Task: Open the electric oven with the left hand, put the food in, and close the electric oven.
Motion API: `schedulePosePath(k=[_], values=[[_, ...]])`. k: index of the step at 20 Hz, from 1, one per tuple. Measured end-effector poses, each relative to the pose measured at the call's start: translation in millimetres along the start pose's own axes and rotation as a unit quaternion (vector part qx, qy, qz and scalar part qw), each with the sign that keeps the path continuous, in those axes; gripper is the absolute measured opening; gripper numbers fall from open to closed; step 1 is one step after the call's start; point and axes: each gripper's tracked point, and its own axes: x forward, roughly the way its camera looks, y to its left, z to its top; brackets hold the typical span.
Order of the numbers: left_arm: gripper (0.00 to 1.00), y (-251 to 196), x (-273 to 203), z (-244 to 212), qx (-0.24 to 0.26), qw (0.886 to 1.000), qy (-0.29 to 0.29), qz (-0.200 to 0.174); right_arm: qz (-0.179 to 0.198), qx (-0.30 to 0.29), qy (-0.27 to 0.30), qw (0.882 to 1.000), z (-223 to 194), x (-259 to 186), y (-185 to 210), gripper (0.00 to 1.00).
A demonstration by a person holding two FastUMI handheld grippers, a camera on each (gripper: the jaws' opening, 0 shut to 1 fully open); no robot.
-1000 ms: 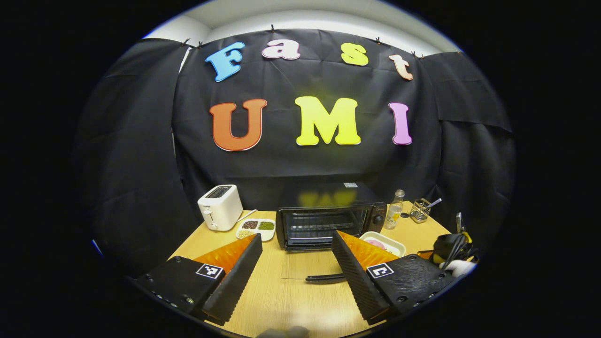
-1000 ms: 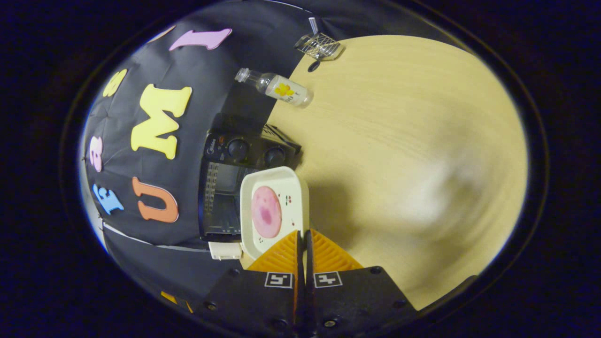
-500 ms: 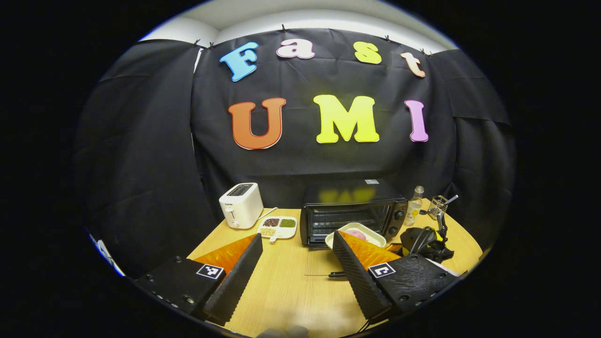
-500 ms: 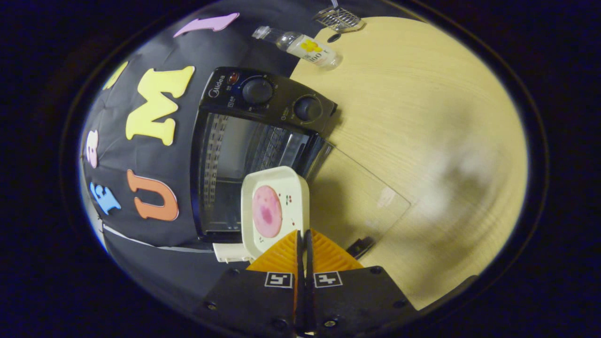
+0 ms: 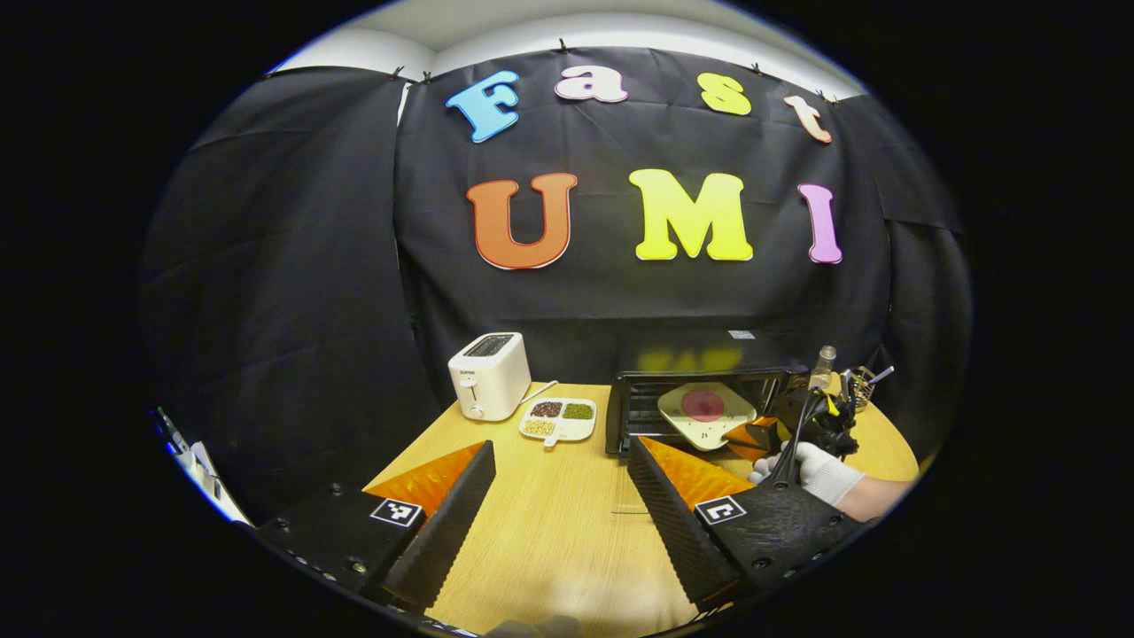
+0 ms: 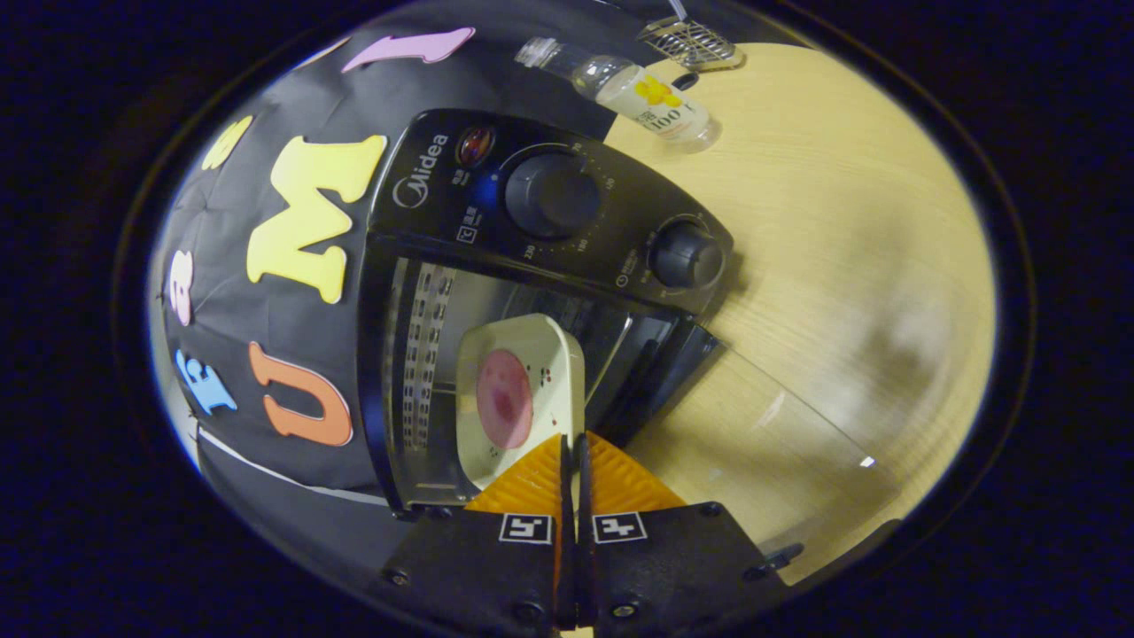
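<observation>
Right gripper view: right gripper [image 6: 571,443], rolled sideways, jaws clamping the plate [image 6: 518,394] at the oven [image 6: 496,292]; left gripper [image 5: 558,496] jaws spread.

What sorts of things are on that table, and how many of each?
Appliances: 2, a toaster and an electric oven.
Food dishes: 2, a divided snack tray and the food tray held by the right gripper.
Bottles: 1.
Wire holders: 1.
Total: 6.

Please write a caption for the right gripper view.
Right gripper carries the food tray into the open oven.
</observation>
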Motion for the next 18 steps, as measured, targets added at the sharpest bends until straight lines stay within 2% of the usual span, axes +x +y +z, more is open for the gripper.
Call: schedulePosePath(k=[5,6,7,8,9,10,11,12,13,16,18], values=[[0.96,-4.2,10.3,-3.0,-0.007,1.000,0.010,0.005,0.050,-0.023,-0.006,0.998,14.0,11.5,22.0,0.14],[0.96,-5.3,11.8,-2.3,-0.007,1.000,0.009,0.004,0.052,-0.032,-0.007,0.998,13.0,11.0,22.7,0.19],[0.96,-8.2,13.1,-1.3,-0.006,1.000,0.008,0.004,0.048,-0.040,-0.008,0.998,15.1,8.8,22.1,0.31],[0.96,-11.3,14.6,-0.8,-0.006,1.000,0.007,0.002,0.045,-0.045,-0.006,0.998,16.2,5.0,19.4,0.37],[0.96,-14.0,15.4,0.7,-0.006,1.000,0.005,0.000,0.040,-0.049,-0.005,0.998,18.4,0.3,15.8,0.37],[0.96,-17.3,16.2,0.9,-0.006,1.000,0.004,-0.003,0.035,-0.055,-0.006,0.998,20.5,-5.7,13.1,0.49],[0.96,-21.0,16.9,1.3,-0.006,1.000,0.003,-0.006,0.027,-0.062,-0.009,0.998,24.8,-11.7,8.6,0.56],[0.96,-23.9,15.6,2.1,-0.007,1.000,0.002,-0.009,0.024,-0.070,-0.010,0.997,27.6,-19.6,6.7,0.57],[0.96,-27.4,15.5,2.8,-0.007,1.000,-0.001,-0.012,0.023,-0.082,-0.013,0.996,30.8,-28.2,6.1,0.64],[0.96,-34.9,14.2,4.4,-0.005,1.000,-0.008,-0.021,0.013,-0.142,-0.020,0.990,40.5,-56.5,7.8,0.82],[0.96,-39.8,11.6,3.3,-0.004,1.000,-0.012,-0.029,0.008,-0.196,-0.033,0.980,49.5,-79.0,11.4,0.92]])
